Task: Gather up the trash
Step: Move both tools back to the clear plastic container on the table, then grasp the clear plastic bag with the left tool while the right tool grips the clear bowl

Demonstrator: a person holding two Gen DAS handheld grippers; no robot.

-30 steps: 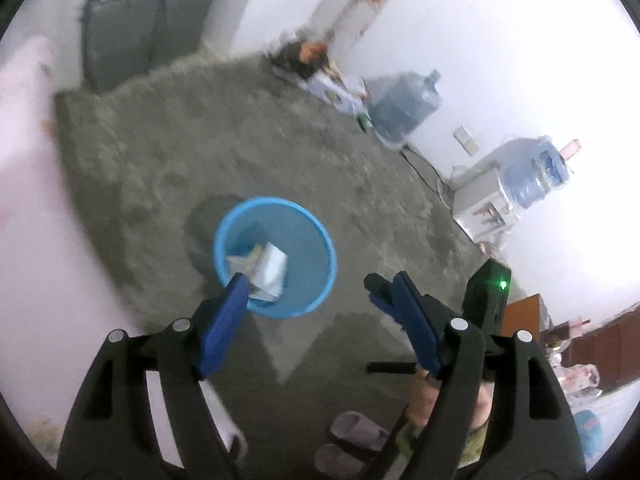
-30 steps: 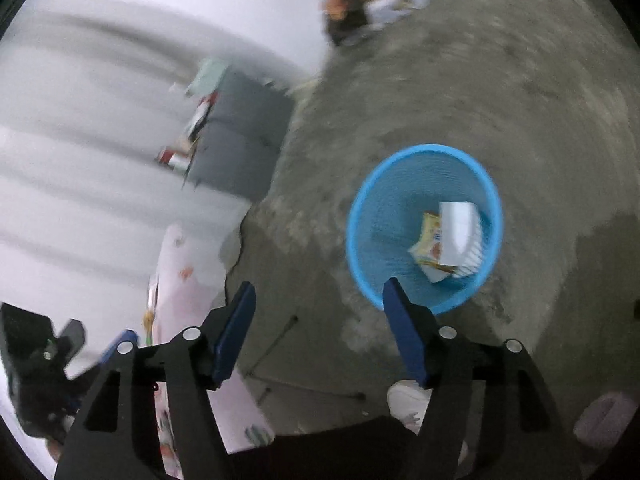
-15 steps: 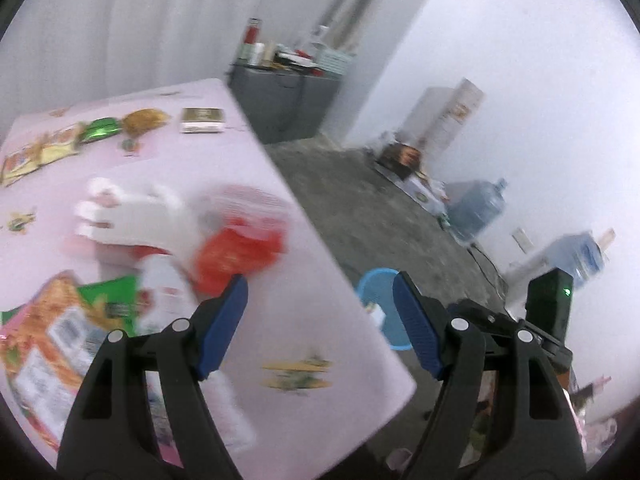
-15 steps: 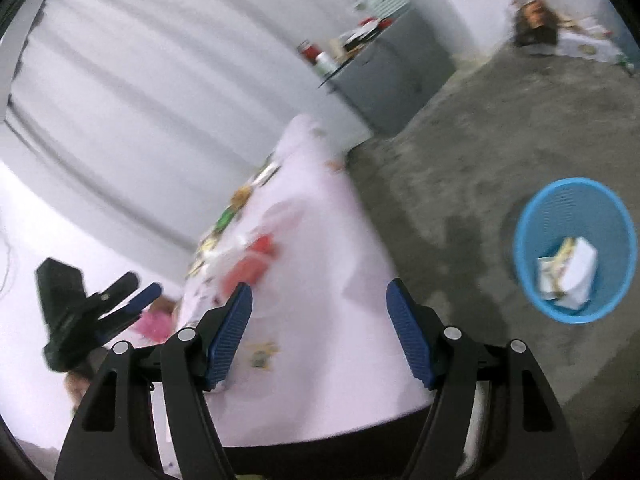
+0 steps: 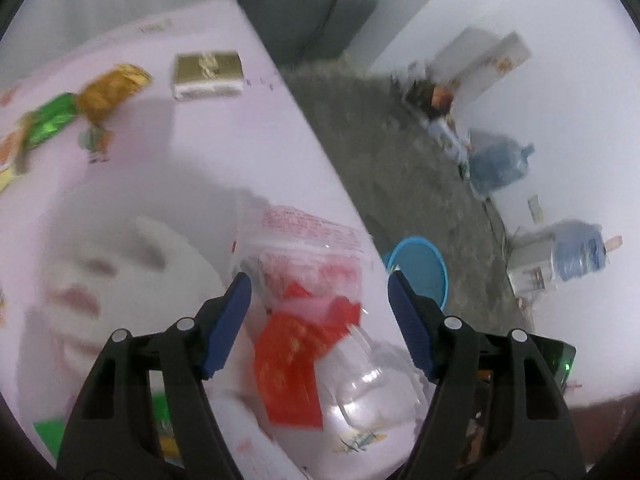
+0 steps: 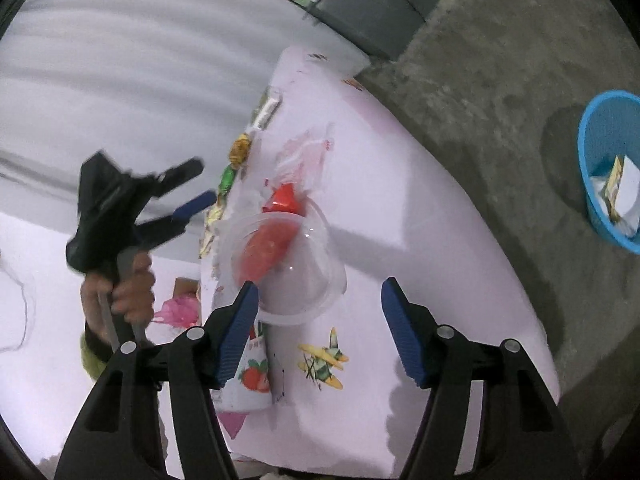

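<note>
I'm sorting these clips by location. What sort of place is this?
Probably a plain room in a home or small office: a pink-covered table strewn with snack wrappers, a bare concrete floor, and big water jugs along the wall.

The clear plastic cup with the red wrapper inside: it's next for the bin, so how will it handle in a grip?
The clear plastic cup looks thin-walled, so it probably flexes when squeezed. Lying on its side, it may roll. Seemingly holding only the red wrapper, it is likely light.

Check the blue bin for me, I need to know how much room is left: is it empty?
Not empty. The blue bin on the floor beside the table holds some paper trash, with free space above.
</note>
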